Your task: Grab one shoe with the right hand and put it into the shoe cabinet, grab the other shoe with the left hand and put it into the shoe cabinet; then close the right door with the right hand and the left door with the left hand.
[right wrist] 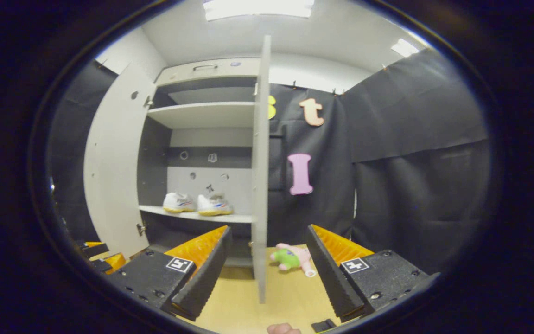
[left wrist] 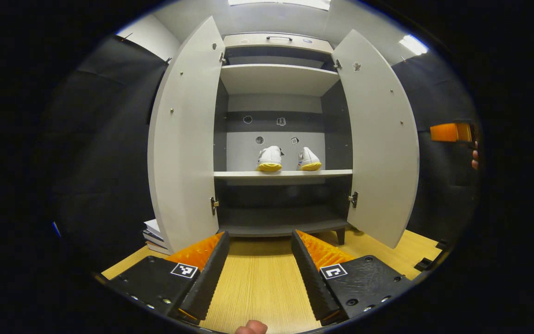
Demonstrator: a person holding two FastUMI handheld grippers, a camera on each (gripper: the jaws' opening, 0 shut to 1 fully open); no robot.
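Observation:
Two white shoes with yellow soles, a left one (left wrist: 270, 159) and a right one (left wrist: 309, 160), stand side by side, heels outward, on the middle shelf (left wrist: 283, 174) of the grey shoe cabinet. Its left door (left wrist: 181, 148) and right door (left wrist: 383, 139) are both swung wide. My left gripper (left wrist: 258, 236) is open and faces the cabinet from a distance, holding nothing. My right gripper (right wrist: 269, 229) is open too. In the right gripper view the right door (right wrist: 261, 185) is edge-on, lined up with the gap between its fingers, which do not press it. The shoes (right wrist: 178, 202) (right wrist: 213, 204) lie beyond it.
A pink and green plush toy (right wrist: 292, 258) lies on the wooden floor (left wrist: 260, 287) right of the right door. A stack of books (left wrist: 155, 235) sits by the left door's foot. The right gripper (left wrist: 450, 132) and a hand appear at the far right; the left gripper (right wrist: 98, 255) low on the left.

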